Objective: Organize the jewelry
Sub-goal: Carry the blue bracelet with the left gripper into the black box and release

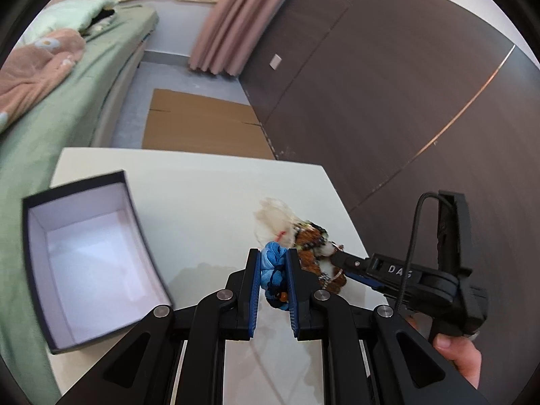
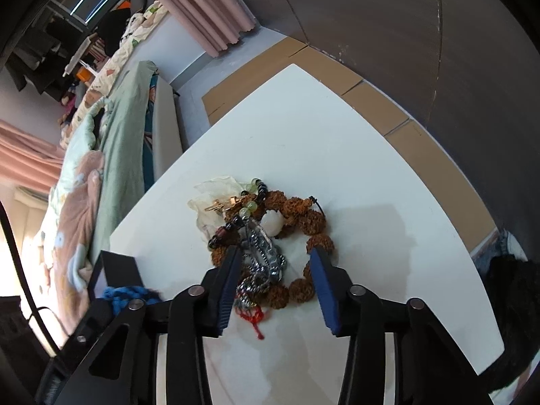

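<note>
- Left gripper (image 1: 272, 271) has its jaws narrow, clamped on a blue braided cord piece (image 1: 274, 263); it hangs above the tabletop (image 1: 209, 202), clear of the surface.
- Open box (image 1: 91, 256), dark outside and white inside, sits on the left of the tabletop; nothing shows inside it from the left wrist view.
- Step in hand, as I judge it: carrying the blue piece over to the box while the other hand goes for the next item.
- Right gripper (image 2: 276, 260) is down over the pile (image 2: 270, 236) in the middle of the tabletop; jaws partly apart, pads not yet pressing.
- Between its jaws: the silver chain (image 2: 266, 260) and the lower arc of the brown bead bracelet (image 2: 303, 222). Right pad sits just beside the bracelet's beads; contact unclear.
- Also in the pile: a green and black bead string (image 2: 253, 199), a gold piece (image 2: 219, 204), a red thread (image 2: 254, 317), a crumpled clear wrapper (image 2: 216, 189).
- Next for left: get over the box mouth, then open the jaws.
- Next for right: close on one piece only. Items are tangled, so the chain may drag others up.
</note>
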`<action>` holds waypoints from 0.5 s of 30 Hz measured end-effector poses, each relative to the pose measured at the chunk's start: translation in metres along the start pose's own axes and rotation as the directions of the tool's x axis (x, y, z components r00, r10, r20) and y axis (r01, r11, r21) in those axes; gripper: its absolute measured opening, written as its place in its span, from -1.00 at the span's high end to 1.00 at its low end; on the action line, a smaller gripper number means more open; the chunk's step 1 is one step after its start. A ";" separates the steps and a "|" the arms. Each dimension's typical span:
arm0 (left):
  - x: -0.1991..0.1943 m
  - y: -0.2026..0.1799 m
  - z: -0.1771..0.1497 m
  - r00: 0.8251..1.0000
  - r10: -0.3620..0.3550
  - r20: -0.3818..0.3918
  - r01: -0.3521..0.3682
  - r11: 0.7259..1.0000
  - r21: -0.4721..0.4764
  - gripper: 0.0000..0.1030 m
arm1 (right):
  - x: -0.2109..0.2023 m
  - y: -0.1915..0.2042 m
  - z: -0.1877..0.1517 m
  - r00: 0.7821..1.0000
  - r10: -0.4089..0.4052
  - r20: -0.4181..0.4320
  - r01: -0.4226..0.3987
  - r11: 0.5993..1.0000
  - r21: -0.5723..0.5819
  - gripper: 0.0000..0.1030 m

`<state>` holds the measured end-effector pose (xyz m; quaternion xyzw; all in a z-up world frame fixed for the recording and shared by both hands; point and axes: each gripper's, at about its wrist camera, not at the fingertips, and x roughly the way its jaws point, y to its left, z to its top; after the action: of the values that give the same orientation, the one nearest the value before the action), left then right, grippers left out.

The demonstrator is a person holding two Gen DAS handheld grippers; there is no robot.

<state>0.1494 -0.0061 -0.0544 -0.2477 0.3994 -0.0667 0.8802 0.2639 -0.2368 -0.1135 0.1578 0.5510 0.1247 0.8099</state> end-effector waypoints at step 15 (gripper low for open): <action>-0.037 0.013 -0.007 0.998 0.023 0.050 -0.022 1.000 -0.010 0.71 | -0.016 0.003 -0.007 0.993 0.099 0.067 -0.099 0.995 -0.010 0.92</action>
<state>0.1182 0.0143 -0.0402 -0.2487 0.3802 -0.0487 0.8895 0.2514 -0.2391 -0.1009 0.1862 0.5145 0.1612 0.8214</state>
